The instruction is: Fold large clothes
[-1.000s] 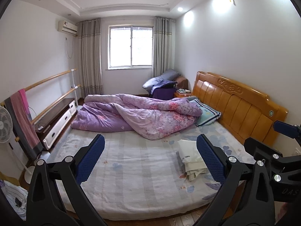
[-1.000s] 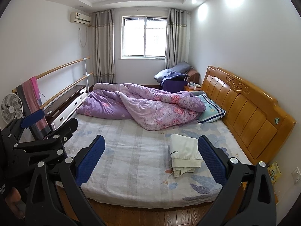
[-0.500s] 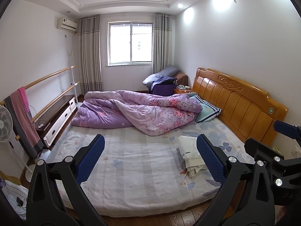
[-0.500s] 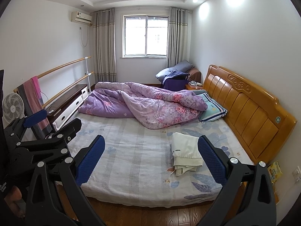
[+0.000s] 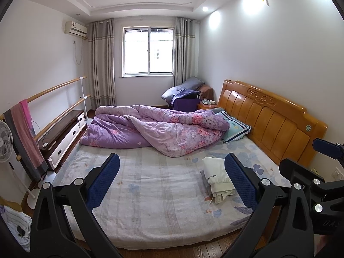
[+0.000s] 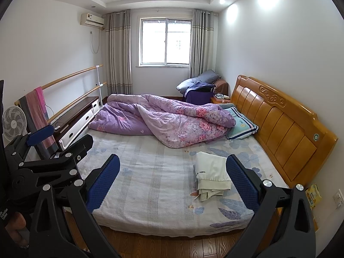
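A folded cream garment [image 5: 217, 177] with small dark lettering lies on the right half of the bed [image 5: 150, 193], on top of other folded cloth. It also shows in the right wrist view [image 6: 211, 172]. My left gripper [image 5: 172, 180] is open and empty, held off the foot side of the bed. My right gripper [image 6: 173, 181] is open and empty, likewise back from the mattress edge [image 6: 161, 221]. Each gripper shows at the side of the other's view.
A crumpled purple floral duvet [image 5: 154, 129] covers the far half of the bed, with a blue pillow [image 5: 235, 129] by the wooden headboard [image 5: 275, 118]. A low cabinet [image 5: 62, 133], rails with a hung towel [image 5: 25, 137] and a fan [image 5: 5, 144] line the left wall.
Both grippers have drawn back and up from the bed, so more of the mattress edge and wooden floor shows. The garment has not moved.
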Tool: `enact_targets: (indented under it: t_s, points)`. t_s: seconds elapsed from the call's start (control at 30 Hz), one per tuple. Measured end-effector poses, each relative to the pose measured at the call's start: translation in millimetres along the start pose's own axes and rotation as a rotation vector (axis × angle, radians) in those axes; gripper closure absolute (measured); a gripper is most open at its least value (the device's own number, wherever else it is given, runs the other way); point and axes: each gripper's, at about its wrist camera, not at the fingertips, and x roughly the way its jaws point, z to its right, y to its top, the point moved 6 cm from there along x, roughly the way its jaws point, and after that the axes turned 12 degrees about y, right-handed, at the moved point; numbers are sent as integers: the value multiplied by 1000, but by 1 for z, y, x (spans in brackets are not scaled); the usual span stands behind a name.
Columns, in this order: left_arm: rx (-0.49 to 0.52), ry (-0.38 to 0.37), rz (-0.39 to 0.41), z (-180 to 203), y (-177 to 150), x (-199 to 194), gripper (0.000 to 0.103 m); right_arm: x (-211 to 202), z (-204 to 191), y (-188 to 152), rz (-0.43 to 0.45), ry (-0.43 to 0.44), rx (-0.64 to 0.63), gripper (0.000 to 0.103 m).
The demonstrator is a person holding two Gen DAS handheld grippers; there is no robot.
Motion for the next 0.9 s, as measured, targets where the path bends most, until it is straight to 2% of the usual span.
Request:
enact_targets:
  t_s: [0.9]
  points:
    - [-3, -28, 3, -7, -1, 1, 5, 1, 4, 3, -16, -19, 4, 8]
